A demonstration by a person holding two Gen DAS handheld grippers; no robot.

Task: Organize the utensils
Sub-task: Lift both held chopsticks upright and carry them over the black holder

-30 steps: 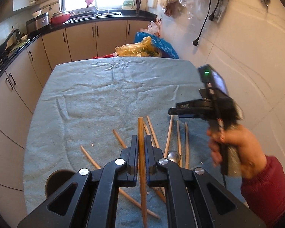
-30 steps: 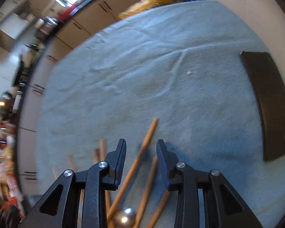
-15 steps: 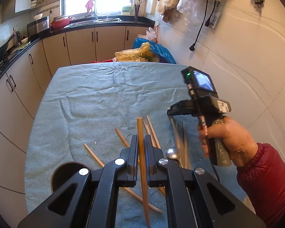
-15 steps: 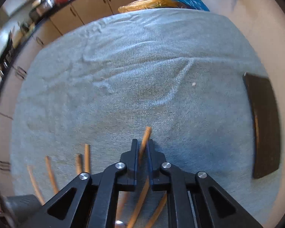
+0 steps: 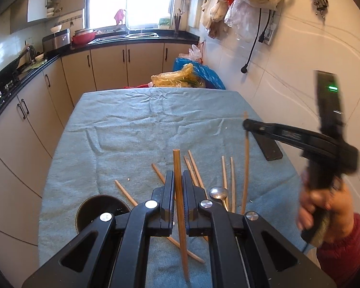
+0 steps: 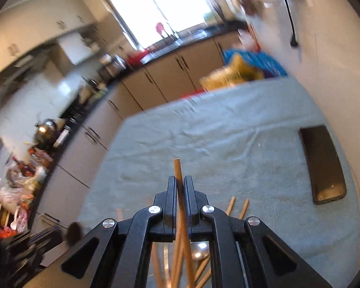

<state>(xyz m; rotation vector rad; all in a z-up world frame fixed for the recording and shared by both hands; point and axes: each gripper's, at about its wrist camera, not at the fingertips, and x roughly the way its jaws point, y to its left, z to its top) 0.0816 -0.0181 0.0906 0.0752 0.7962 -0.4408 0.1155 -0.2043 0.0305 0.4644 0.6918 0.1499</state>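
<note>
Chopstick (image 5: pixel 179 192) between left claw (image 5: pixel 178 187) fingers

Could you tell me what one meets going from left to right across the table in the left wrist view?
Dark round holder → loose chopstick → chopstick in the left gripper → spoon → chopstick lifted by the right gripper → flat dark block.
</note>
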